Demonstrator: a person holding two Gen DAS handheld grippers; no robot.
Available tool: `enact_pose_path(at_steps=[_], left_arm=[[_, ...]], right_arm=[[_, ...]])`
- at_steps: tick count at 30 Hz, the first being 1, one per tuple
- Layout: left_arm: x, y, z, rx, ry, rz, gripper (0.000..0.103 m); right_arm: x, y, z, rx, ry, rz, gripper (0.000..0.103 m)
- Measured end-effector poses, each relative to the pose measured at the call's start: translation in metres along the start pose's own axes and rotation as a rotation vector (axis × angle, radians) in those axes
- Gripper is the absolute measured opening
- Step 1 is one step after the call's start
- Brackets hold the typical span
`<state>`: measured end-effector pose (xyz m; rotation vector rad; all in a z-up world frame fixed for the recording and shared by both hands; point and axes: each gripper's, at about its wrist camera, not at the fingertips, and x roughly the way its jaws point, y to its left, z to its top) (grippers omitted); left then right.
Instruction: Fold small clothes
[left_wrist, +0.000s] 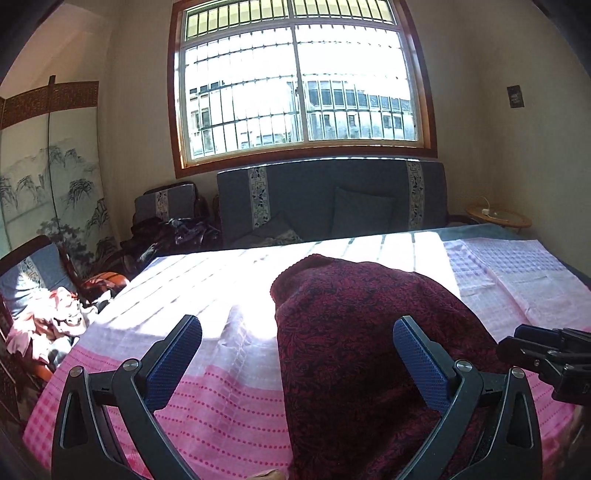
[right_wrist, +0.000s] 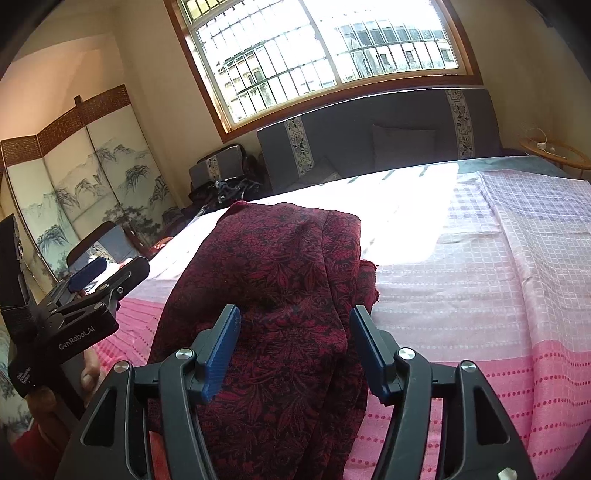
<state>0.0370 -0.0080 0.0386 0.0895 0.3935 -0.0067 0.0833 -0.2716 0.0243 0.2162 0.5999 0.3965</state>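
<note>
A dark red garment with a black leaf pattern (left_wrist: 369, 343) lies lengthwise on the pink and white checked cloth (left_wrist: 207, 295) over the bed, bunched and partly folded. It also shows in the right wrist view (right_wrist: 280, 295). My left gripper (left_wrist: 297, 347) is open, its blue pads wide apart, with the garment's left edge between them; it also shows at the left of the right wrist view (right_wrist: 107, 273). My right gripper (right_wrist: 295, 350) is open above the garment's near end; it also shows at the right edge of the left wrist view (left_wrist: 546, 350).
A grey-blue sofa (left_wrist: 332, 199) stands under the window behind the bed. Chairs with piled clothes (left_wrist: 55, 317) are at the left, before a painted folding screen (left_wrist: 48, 184). A small round side table (left_wrist: 498, 218) is at the far right.
</note>
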Motion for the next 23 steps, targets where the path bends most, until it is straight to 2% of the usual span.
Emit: enact_pose_path(at_steps=[12, 19, 23], left_arm=[[-0.009, -0.015, 0.008, 0.028, -0.007, -0.061, 0.103], [-0.013, -0.021, 0.005, 0.032, -0.018, -0.013, 0.103], [-0.013, -0.020, 0.007, 0.012, 0.004, -0.001, 0.103]], right_arm=[[-0.011, 0.003, 0.001, -0.011, -0.018, 0.009, 0.062], [-0.012, 0.001, 0.000, -0.006, -0.015, 0.012, 0.064], [-0.015, 0.003, -0.001, -0.012, -0.020, 0.014, 0.066]])
